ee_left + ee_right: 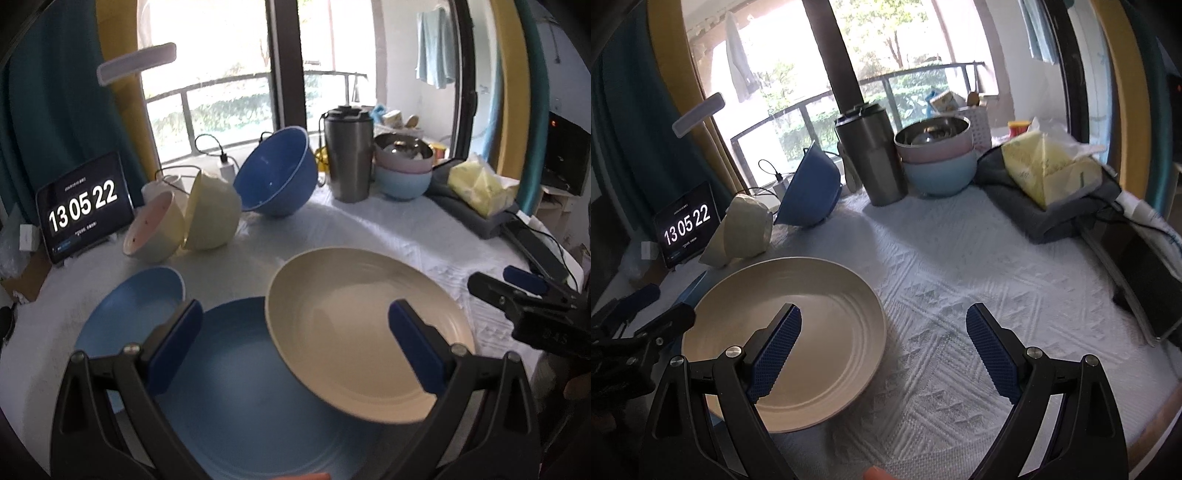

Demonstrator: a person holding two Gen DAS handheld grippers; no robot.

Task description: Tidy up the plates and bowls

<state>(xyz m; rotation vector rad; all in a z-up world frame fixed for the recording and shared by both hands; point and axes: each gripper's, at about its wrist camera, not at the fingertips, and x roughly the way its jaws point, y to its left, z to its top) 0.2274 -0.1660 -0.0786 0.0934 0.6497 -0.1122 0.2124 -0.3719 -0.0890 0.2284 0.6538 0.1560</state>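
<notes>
White quilted table [960, 266] by a balcony window, dishes scattered.
Cream plate [362, 332] overlapping blue plate [251, 387] ahead, ready for stacking; left gripper [295, 343] and right gripper [882, 350] both spread, holding nothing.

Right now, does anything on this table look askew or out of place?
Yes. Three bowls at the back left lie tipped on their sides: the large blue bowl, the pale yellow bowl and the pink-lined bowl. The cream plate overlaps the dark blue plate, off-centre.
</notes>
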